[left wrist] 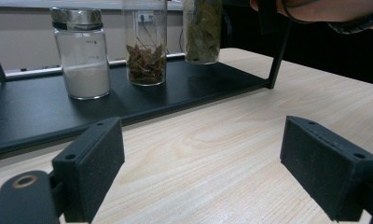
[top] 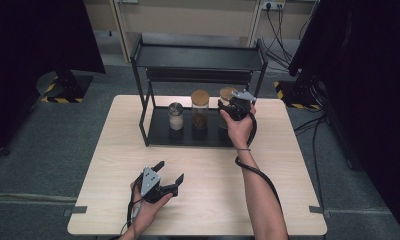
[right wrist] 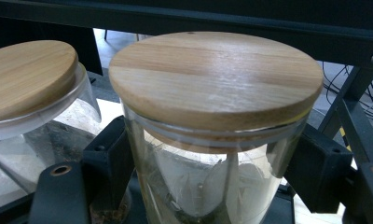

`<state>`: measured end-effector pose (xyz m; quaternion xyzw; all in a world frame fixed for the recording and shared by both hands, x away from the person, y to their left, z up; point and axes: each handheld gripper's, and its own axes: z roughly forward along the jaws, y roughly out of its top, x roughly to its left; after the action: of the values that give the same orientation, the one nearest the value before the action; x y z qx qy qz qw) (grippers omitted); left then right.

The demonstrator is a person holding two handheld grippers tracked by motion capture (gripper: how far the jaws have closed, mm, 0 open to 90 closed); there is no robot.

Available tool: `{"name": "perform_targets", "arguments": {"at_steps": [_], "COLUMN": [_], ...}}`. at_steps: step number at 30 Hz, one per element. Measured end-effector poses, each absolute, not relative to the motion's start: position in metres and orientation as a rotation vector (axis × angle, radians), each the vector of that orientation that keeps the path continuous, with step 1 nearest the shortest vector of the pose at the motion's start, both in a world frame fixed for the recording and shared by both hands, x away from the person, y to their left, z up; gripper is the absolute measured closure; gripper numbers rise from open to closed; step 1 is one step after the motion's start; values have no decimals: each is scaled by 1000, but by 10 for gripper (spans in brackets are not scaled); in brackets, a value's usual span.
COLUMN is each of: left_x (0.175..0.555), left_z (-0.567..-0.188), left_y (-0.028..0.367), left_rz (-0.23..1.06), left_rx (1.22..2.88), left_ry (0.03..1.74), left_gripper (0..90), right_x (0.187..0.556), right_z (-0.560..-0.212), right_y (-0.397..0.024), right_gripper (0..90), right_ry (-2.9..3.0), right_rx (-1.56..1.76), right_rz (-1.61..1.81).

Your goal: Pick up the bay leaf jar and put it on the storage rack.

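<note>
A black two-tier rack (top: 198,57) stands at the back of the wooden table (top: 208,200). Three jars are on its lower shelf (left wrist: 31,112). The right one, a glass jar of dried leaves (top: 227,93) (left wrist: 202,32) with a wooden lid (right wrist: 217,79), sits between my right gripper's (top: 227,107) pads (right wrist: 112,158), which are shut on its glass body below the lid. In the left gripper view its base seems to hang slightly above the shelf. My left gripper (top: 171,171) (left wrist: 203,172) rests near the table's front, open, with bare wood between its jaws.
A metal-lidded jar of white powder (top: 176,116) (left wrist: 82,56) and a wooden-lidded jar of brown pieces (top: 200,112) (left wrist: 146,46) stand left of the held jar, the brown one close beside it (right wrist: 26,79). The rack's upper shelf hangs low over the lids. Dark screens flank the table.
</note>
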<state>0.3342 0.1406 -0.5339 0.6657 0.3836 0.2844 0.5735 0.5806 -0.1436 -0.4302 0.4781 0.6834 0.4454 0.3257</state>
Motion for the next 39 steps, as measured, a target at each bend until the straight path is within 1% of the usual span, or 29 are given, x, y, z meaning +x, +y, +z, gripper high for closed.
{"name": "perform_targets", "arguments": {"at_steps": [39], "left_x": [334], "left_z": [-534], "left_y": [141], "left_rz": [667], "left_rx": [1560], "left_ry": [897], "left_gripper": [133], "right_x": [590], "right_z": [-446], "right_y": [-141], "right_gripper": [252], "right_ry": [1790], "right_rx": [1289], "right_rz": [1151]}}
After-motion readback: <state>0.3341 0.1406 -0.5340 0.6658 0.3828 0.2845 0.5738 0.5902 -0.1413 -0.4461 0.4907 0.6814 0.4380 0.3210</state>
